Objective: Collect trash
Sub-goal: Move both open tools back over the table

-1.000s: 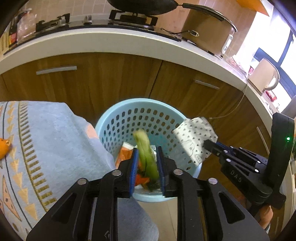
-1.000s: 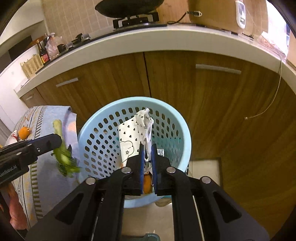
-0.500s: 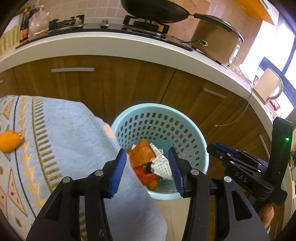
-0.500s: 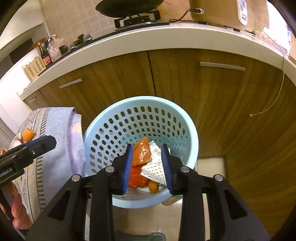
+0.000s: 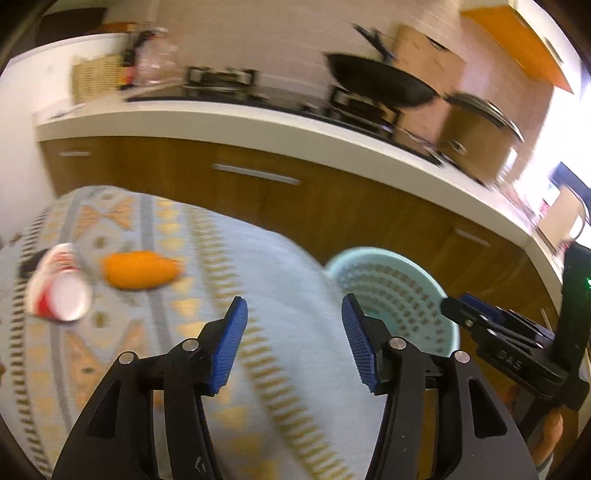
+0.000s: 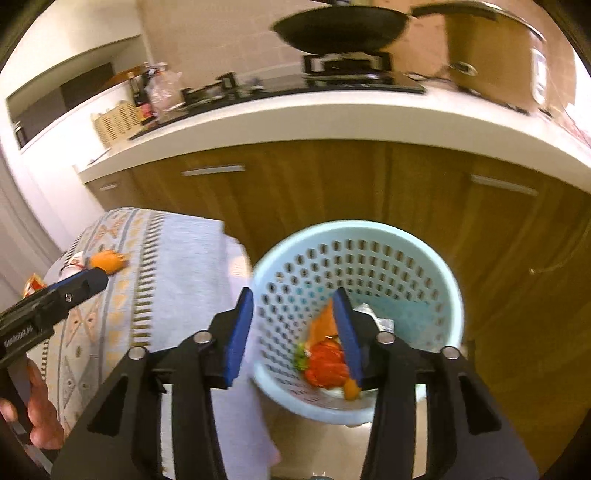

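Observation:
A light blue perforated basket (image 6: 424, 258) stands on the floor by the wooden cabinets and holds orange, red and green scraps (image 6: 325, 360). It also shows in the left wrist view (image 5: 406, 280). My left gripper (image 5: 293, 341) is open and empty above the patterned blue cloth (image 5: 192, 295). An orange peel (image 5: 138, 273) and a red-and-white paper cup (image 5: 61, 291) lie on that cloth, ahead to the left. My right gripper (image 6: 293, 334) is open and empty over the basket's left rim. The left gripper shows at the left of the right wrist view (image 6: 55, 299).
Wooden cabinets (image 6: 314, 192) with metal handles stand behind the basket under a white counter (image 6: 295, 118). A black wok (image 6: 343, 26) and a pot (image 6: 491, 48) sit on the stove. A red snack wrapper (image 6: 33, 284) lies at the cloth's far left edge.
Both grippers opened; the green vegetable and the spotted wrapper dropped into the basket. My left gripper has swung left over the cloth, bringing the peel and cup into view. The right shifted slightly left.

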{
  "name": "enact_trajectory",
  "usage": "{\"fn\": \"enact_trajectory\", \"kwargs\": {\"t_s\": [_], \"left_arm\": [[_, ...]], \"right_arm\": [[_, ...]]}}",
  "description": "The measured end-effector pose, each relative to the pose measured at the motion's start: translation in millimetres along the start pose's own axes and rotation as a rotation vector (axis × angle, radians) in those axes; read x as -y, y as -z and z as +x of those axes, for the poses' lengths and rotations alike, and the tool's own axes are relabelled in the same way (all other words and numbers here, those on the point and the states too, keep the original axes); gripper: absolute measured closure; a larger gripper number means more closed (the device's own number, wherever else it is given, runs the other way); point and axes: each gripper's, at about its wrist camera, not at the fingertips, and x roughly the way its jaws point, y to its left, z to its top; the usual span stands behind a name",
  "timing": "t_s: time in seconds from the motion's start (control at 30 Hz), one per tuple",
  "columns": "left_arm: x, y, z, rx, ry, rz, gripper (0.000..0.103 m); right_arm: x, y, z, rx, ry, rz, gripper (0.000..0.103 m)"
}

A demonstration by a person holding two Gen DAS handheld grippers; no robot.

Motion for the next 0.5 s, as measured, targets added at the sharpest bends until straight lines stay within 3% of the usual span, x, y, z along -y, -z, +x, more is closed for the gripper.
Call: {"fn": "enact_trajectory", "kwargs": {"t_s": [0.13,0.23,0.3,0.5], "left_arm": [[-44.6,-3.4,-21.1,0.048,-0.088,-0.08,0.05],[-75.0,-5.0,-33.1,0.089,-0.193,-0.132,0.036],[-91.8,-5.5,-36.9,0.109,-0.256,-0.148,0.032],[-132.8,-2.3,-25.0,0.055,-0.338,-0.177,0.032]], "right_arm": [[-39.0,-5.6,5.3,0.001,-0.053,-0.063,0.061],[-69.3,-6.4,12.0,-0.001,-0.084,-0.11,0.055],[-90.1,-4.4,18.6,0.0,-0.108,-0.145,0.052],[-140.0,6.2,46.3,-0.031,-0.193,-0.2,0.052]]}}
